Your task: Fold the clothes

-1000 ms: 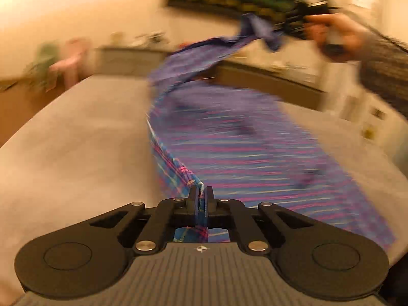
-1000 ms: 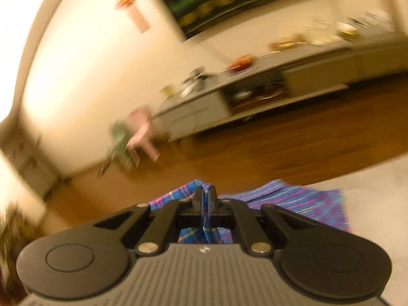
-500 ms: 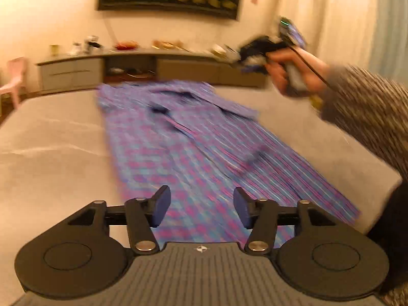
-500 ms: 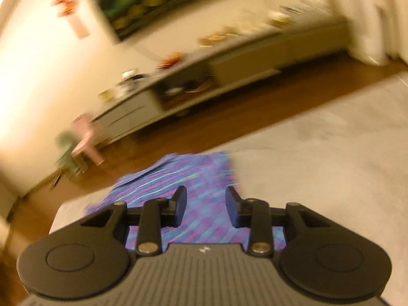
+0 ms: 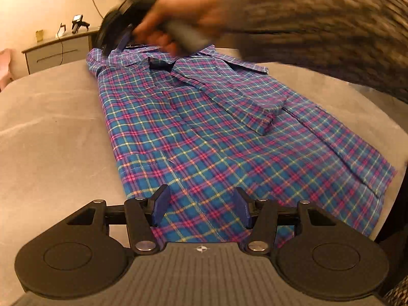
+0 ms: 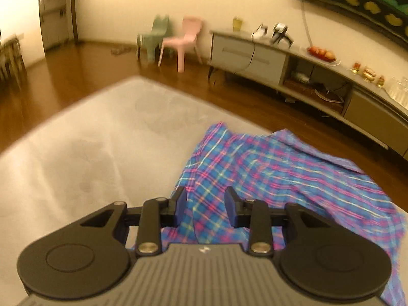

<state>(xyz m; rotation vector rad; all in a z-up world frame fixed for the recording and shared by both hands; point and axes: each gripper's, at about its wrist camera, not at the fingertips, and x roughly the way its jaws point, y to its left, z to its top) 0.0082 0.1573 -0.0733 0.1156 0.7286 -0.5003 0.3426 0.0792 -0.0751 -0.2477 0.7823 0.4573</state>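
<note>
My left gripper (image 5: 200,207) hovers low over the hem end of the plaid shirt (image 5: 193,132), fingers spread wide and holding nothing. The shirt lies lengthwise on the grey bed (image 5: 51,117), collar at the far end, one sleeve (image 5: 229,94) already folded across the chest. I judge it is spread flat like this so the sides can be brought in cleanly.

My right gripper (image 6: 205,207) is over the collar and shoulder end, its fingers apart at a moderate width with a ridge of plaid cloth lying between them, not pinched. From the left wrist camera my right hand (image 5: 176,23) reaches across above the collar, blurred. The shoulder cloth there looks rumpled, so I would say that corner needs taking up or smoothing next.

On the sideboard (image 6: 255,56) by the wall, a plate carries some orange-red things (image 6: 321,53), perhaps fruit; I cannot tell more. An open shelf below holds clutter too dim to name.
</note>
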